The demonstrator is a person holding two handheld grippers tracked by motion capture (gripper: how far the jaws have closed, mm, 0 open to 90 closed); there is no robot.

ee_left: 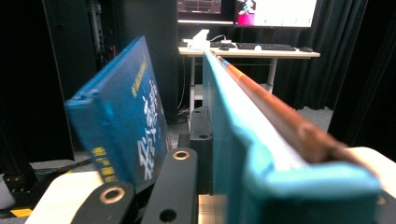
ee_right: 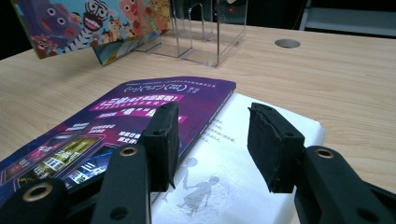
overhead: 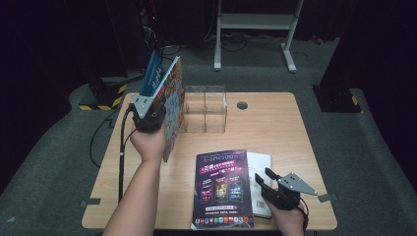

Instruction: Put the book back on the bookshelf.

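My left gripper (overhead: 153, 104) is raised over the table's left part, shut on a large colourful picture book (overhead: 173, 105) that stands on edge. In the left gripper view its teal edge (ee_left: 261, 140) runs away from me beside one black finger (ee_left: 201, 135). A blue book (ee_left: 119, 135) tilts just outside that finger; its lower part is hidden, so I cannot tell what bears it. My right gripper (ee_right: 212, 126) is open, low over a white book (ee_right: 243, 172) that lies partly under a purple magazine (overhead: 222, 189). Nothing is between its pads (ee_right: 273, 144).
A clear acrylic book stand (overhead: 205, 109) sits at the table's far middle, just right of the held picture book. A round cable hole (overhead: 242, 105) lies beyond it. The wooden table (overhead: 290, 132) has bare room on its right side. A desk frame stands on the floor behind.
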